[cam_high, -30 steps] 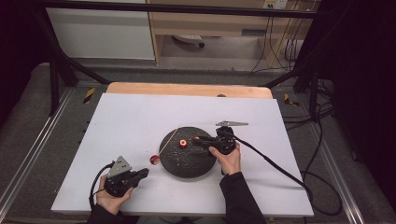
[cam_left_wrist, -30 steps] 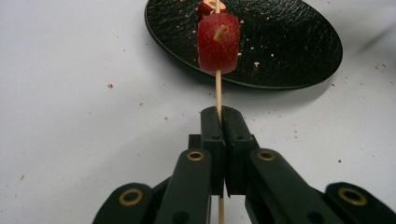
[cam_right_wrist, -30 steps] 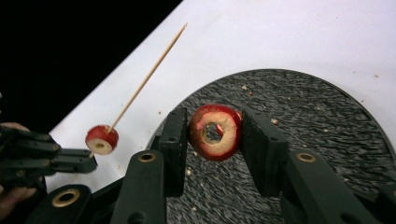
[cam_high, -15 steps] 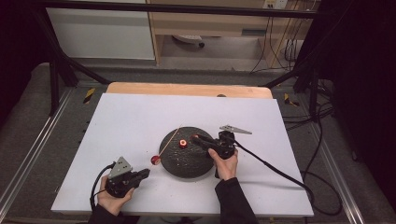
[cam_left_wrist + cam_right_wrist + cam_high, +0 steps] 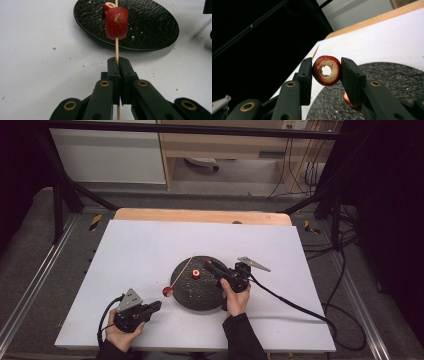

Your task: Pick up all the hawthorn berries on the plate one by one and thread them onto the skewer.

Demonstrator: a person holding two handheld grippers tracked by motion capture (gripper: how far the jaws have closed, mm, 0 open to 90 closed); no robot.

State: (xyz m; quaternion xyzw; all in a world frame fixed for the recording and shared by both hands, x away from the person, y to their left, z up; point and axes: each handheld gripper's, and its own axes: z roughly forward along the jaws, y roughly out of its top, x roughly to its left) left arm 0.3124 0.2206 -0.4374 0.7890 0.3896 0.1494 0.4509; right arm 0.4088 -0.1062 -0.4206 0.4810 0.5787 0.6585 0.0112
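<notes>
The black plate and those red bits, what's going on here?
A person is threading red fruit pieces onto a wooden skewer. The left gripper is shut on the skewer, which already carries one piece. The right gripper holds a cored ring over the black plate.

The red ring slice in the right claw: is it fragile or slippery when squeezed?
The red ring slice is probably fragile: its wall around the hole looks thin. The right claw touches its curved skin, so it might slip or turn.
</notes>
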